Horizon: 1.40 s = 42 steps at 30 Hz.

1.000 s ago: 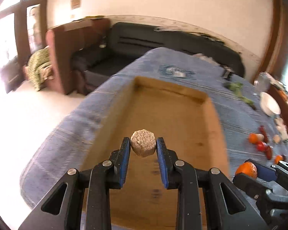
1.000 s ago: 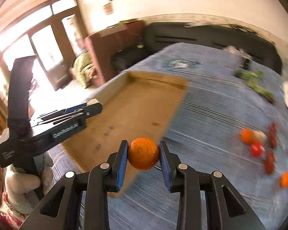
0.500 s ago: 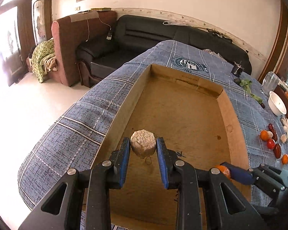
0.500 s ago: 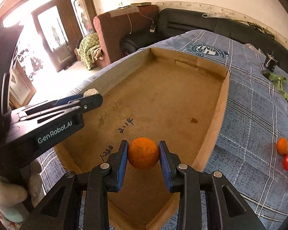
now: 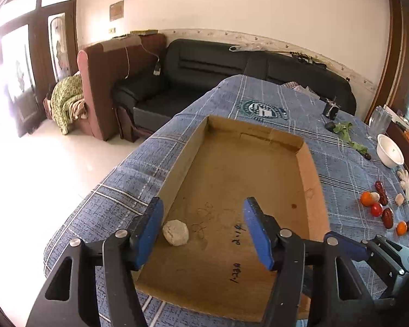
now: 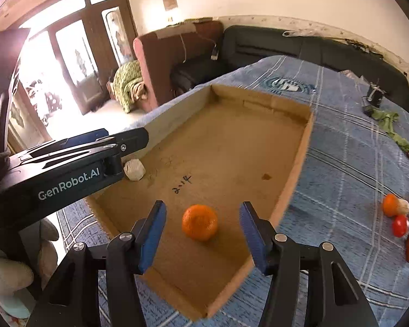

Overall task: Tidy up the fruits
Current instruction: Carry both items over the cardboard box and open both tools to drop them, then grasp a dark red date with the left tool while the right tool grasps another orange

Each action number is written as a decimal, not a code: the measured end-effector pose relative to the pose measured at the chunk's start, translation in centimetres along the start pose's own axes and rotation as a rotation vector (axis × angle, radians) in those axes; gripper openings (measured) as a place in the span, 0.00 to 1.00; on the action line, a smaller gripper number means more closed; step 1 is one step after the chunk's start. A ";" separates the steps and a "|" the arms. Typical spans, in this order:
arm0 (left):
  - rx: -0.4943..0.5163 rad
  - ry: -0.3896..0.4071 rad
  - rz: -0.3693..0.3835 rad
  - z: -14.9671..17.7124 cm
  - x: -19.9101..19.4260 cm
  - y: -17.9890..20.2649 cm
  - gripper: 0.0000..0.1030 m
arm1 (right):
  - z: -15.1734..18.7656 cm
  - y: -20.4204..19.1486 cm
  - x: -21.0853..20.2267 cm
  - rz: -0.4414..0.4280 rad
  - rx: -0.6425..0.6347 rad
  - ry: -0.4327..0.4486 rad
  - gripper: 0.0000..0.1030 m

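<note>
On my left wrist view, the left gripper (image 5: 204, 230) hangs over the near end of the cardboard tray (image 5: 317, 188) with its blue pads spread wide apart, holding nothing. One pale, lumpy fruit (image 5: 175, 232) lies on the tray floor just inside the left pad, not touched by it. The tray sits on a counter under a blue plaid cloth (image 5: 139, 179). Off to the right on the cloth I count a loose cluster of fruits (image 5: 380, 208): two orange ones, one red round one, two dark red oblong ones. One white bowl (image 5: 389, 154) stands beyond them.

On my right wrist view, the right gripper (image 6: 203, 230) also stands open, pads well apart. One orange (image 6: 200, 225) rests on the tray floor between the pads, clear of both. The pale fruit (image 6: 134, 169) lies further in near the left wall (image 6: 177, 111), just beside the tip of the left gripper (image 6: 128, 140). So I count two fruits in the tray.
</note>
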State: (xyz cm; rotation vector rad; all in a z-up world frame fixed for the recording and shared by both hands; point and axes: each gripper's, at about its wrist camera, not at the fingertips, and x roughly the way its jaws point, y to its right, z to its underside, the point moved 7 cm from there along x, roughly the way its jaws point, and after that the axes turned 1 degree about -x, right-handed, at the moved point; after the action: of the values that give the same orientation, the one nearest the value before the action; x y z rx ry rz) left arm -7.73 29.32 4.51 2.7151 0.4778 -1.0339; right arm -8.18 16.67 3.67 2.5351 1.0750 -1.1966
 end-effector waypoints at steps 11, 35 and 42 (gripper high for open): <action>0.082 0.090 0.073 -0.8 -3.5 6.2 0.68 | 2.7 7.4 -7.6 0.071 0.155 0.119 0.73; 0.348 -0.234 0.543 6.0 3.6 30.1 0.54 | 11.6 30.7 -14.7 0.456 0.491 0.077 0.72; 0.382 -0.257 0.615 6.3 4.0 34.0 0.52 | 11.9 31.8 -11.9 0.459 0.483 0.027 0.56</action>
State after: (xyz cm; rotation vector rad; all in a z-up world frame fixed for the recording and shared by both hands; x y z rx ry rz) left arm 3.64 -3.14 -0.47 2.6683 -0.6197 -1.3420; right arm 0.28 -17.97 -1.11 2.9134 0.1769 -1.4073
